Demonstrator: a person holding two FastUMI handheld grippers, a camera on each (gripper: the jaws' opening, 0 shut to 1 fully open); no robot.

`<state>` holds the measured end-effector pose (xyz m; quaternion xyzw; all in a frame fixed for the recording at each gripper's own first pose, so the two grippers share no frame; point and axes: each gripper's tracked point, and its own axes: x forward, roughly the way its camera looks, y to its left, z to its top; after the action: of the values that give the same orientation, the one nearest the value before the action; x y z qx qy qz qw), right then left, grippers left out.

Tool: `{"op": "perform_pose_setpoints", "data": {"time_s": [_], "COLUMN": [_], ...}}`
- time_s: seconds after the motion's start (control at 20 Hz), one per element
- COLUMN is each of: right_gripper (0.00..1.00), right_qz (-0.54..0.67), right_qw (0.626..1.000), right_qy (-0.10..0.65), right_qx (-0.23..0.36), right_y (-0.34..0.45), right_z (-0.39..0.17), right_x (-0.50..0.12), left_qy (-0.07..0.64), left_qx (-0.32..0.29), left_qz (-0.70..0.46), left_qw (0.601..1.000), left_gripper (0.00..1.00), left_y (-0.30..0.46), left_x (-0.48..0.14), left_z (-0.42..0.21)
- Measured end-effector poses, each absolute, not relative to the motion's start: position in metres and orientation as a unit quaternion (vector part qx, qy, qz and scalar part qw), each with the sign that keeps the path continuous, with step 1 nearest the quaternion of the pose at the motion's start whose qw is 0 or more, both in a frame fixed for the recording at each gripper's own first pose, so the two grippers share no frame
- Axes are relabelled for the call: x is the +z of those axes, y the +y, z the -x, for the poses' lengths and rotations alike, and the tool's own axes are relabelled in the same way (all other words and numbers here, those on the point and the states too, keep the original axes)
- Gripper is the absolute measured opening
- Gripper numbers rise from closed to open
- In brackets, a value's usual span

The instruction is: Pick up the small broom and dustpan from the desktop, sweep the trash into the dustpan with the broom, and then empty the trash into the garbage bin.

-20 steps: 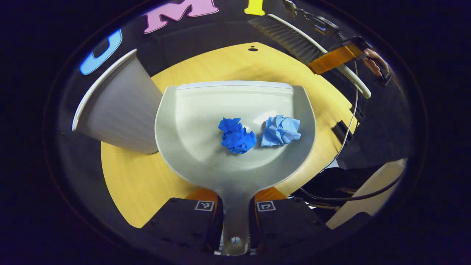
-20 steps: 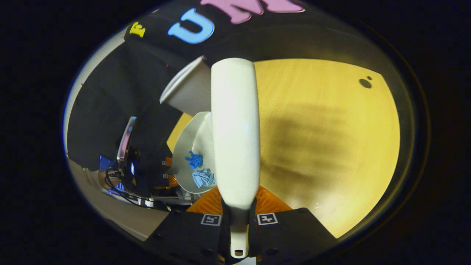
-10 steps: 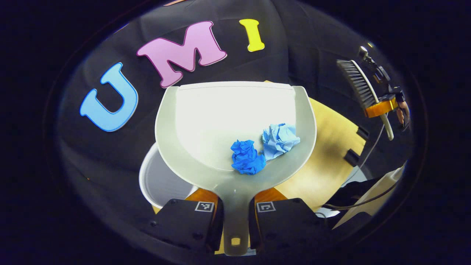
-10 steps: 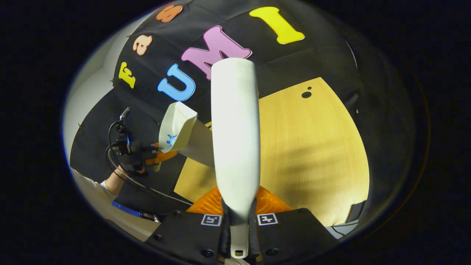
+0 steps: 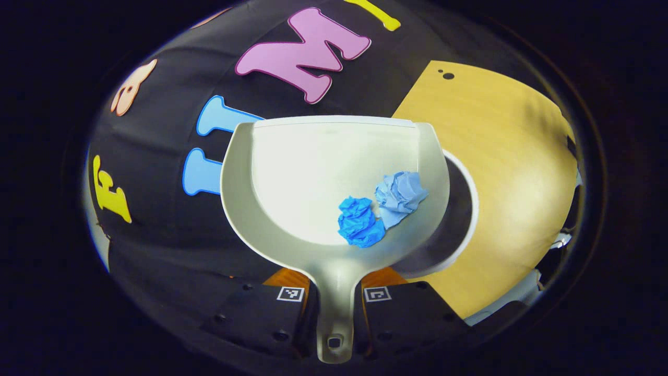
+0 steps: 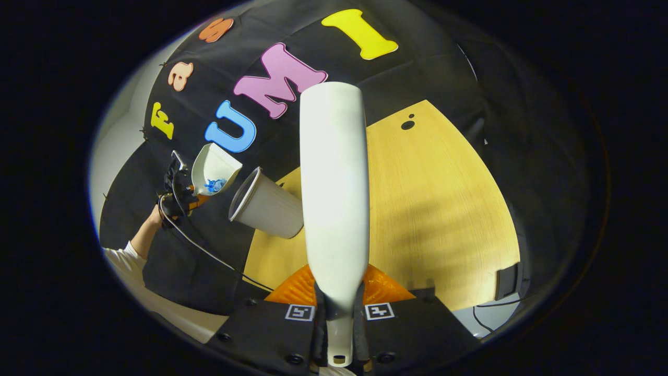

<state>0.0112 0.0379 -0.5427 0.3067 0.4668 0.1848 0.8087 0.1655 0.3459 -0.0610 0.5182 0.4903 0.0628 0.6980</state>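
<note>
Left gripper (image 5: 334, 305): pinching the pale plastic dustpan (image 5: 292, 172) by its handle, over the white round garbage bin (image 5: 459, 219).
Trash: two crumpled blue paper balls (image 5: 381, 209) lie in the pan, near the handle.
Right gripper (image 6: 338, 316): pinching the white-backed small broom (image 6: 334, 188) above the yellow wooden worktop (image 6: 443, 198).

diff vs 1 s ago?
The left gripper has lifted the dustpan off the desk, up over the garbage bin. Both paper balls slid toward the handle. Unchanged: both grips, and the right gripper holds the broom.
</note>
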Motion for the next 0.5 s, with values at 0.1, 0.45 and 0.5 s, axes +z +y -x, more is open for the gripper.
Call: {"op": "perform_pose_setpoints", "data": {"time_s": [0.1,0.45,0.5], "right_gripper": [0.21,0.2,0.2], "right_qz": [-0.303,-0.297,-0.296], "right_qw": [0.808,0.804,0.804], "right_qy": [0.467,0.476,0.478], "right_qx": [0.194,0.198,0.196], "right_y": [0.044,0.053,0.052], "right_z": [-0.011,-0.002,-0.001], "right_x": [-0.541,-0.55,-0.551], "left_qy": [0.495,0.443,0.425], "left_qx": [0.065,0.058,0.052], "left_qz": [-0.564,-0.774,-0.801], "left_qw": [0.658,0.448,0.419], "left_gripper": [0.25,0.25,0.25], "left_y": [0.364,0.39,0.386], "left_x": [-0.052,-0.021,-0.019], "left_z": [-0.169,-0.181,-0.183]}}
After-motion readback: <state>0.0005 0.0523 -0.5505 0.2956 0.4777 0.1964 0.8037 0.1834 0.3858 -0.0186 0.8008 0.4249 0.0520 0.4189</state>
